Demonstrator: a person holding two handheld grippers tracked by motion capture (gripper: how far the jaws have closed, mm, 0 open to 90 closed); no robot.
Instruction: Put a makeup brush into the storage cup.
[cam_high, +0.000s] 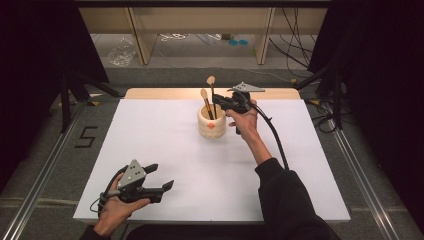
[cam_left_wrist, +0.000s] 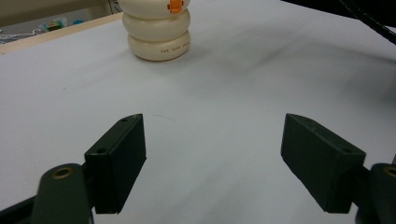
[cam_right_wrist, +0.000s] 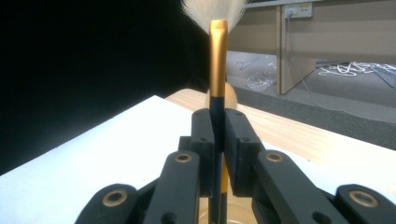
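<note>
A cream ringed holder (cam_high: 210, 124) with an orange mark stands at the table's far middle, and two brushes stick up out of it. My right gripper (cam_high: 218, 102) is shut on the dark handle of the taller brush (cam_high: 212, 87), just above the holder's mouth. In the right gripper view the jaws of my right gripper (cam_right_wrist: 218, 140) clamp that brush (cam_right_wrist: 218, 60) below its gold ferrule, with pale bristles at the top. The second brush (cam_high: 204, 100) leans beside it. My left gripper (cam_high: 161, 176) rests open at the near left, with nothing between its jaws (cam_left_wrist: 212, 158); the holder (cam_left_wrist: 159, 35) stands far ahead of it.
A white sheet (cam_high: 150, 140) covers the table, with a wooden strip (cam_high: 150, 93) along the far edge. The right gripper's cable (cam_high: 277, 140) trails over the right forearm. Black stands and curtains flank the table, and shelving legs stand beyond it.
</note>
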